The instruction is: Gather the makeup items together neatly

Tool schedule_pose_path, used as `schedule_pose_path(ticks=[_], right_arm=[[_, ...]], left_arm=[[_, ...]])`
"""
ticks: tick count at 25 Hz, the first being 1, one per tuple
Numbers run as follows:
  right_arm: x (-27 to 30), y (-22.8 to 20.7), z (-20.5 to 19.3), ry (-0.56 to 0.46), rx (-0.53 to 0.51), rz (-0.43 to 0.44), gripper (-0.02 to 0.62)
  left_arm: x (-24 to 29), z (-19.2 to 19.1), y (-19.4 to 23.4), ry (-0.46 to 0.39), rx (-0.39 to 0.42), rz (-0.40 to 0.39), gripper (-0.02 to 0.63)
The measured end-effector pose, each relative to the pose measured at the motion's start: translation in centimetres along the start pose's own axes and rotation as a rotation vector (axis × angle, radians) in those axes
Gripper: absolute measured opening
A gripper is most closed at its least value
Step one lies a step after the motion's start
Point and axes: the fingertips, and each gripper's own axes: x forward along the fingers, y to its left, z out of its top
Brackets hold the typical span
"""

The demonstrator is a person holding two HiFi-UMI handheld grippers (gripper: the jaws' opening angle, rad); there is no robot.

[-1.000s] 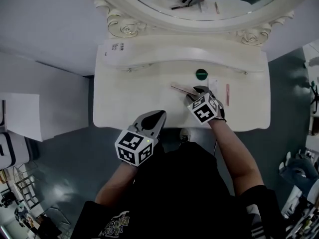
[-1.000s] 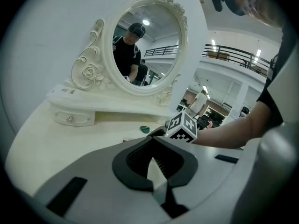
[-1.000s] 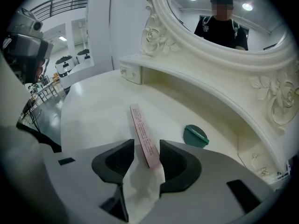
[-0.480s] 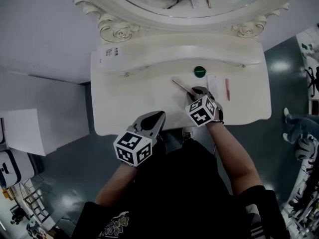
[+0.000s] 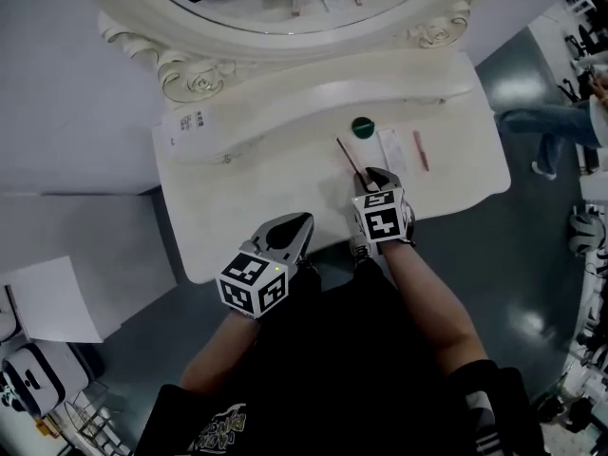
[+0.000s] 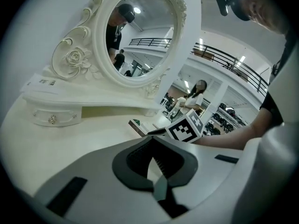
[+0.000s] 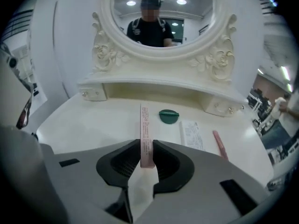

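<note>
White vanity table (image 5: 237,198) w/ oval mirror (image 5: 256,12) at the far side. L gripper (image 5: 290,228) hovers over the near edge, left of centre, jaws clenched on nothing. R gripper (image 7: 145,164) is right of centre, tilted down. Its jaws have just been closing and now grasp the near end of a slim pink box (image 7: 145,129), which sticks out toward the far side. Can't tell if the box is clear of the table.

Other items lie to the right: white packet (image 7: 191,134) just beside the box, pink stick (image 7: 220,144) further right, green compact (image 7: 168,115) by the box's far end.

Risks, as I judge:
- Grip's at one end only, so the box may pivot or slip if swung fast.
- Its free tip is near the compact & could shove it.
- A nudged stick may roll toward the right edge.
</note>
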Motion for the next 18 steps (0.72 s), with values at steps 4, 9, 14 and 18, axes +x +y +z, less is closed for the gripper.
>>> schedule_pose_path(ticks=[4, 9, 14, 18], right_arm=[[-0.5, -0.7, -1.2, -0.004, 0.105, -0.065, 0.101], [-0.5, -0.8, -2.1, 0.001, 0.195, -0.119, 0.101], [0.2, -0.8, -2.9, 0.023, 0.249, -0.157, 0.101], [0.4, -0.7, -2.0, 0.035, 0.241, -0.17, 0.101]], left_arm=[[-0.1, -0.4, -0.1, 0.028, 0.031, -0.051, 0.008], [-0.8, -0.5, 0.0, 0.056, 0.069, -0.092, 0.008], [-1.6, -1.0, 0.4, 0.083, 0.088, -0.107, 0.008], [-1.7, -1.4, 0.4, 0.094, 0.087, -0.117, 0.008]])
